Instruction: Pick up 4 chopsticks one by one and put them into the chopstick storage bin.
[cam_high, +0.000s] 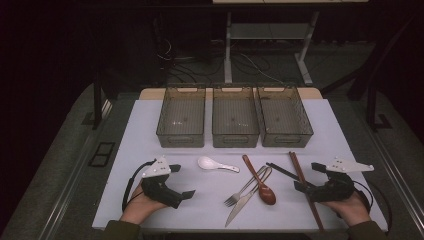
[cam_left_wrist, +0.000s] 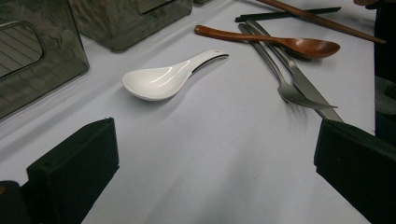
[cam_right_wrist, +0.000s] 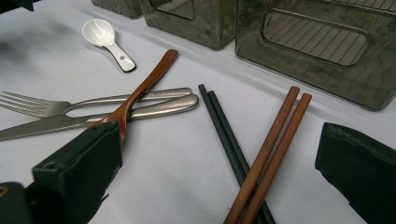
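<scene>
Both grippers rest wide open and empty on the white table (cam_high: 150, 210): left gripper (cam_high: 175, 182) at 8 o'clock, right gripper (cam_high: 308, 176) at 4 o'clock. Nothing looks sorted yet; the three smoky plastic bins (cam_high: 235, 117) at 12 o'clock stand empty, so all the work remains. Nearest the left jaws, the white ceramic soup spoon (cam_left_wrist: 163, 80) lies centre-left, long axis running 9 to 3, bowl at 9. Before the right jaws, the brown wooden chopsticks (cam_right_wrist: 268, 154) run roughly 11 to 5.

Right gripper's near jaw covers the wooden spoon (cam_right_wrist: 140, 91) bowl, and the brown chopsticks (cam_right_wrist: 268, 156) plus knife (cam_right_wrist: 56, 125) tip run off the frame. Far background's too dark to tell.
</scene>
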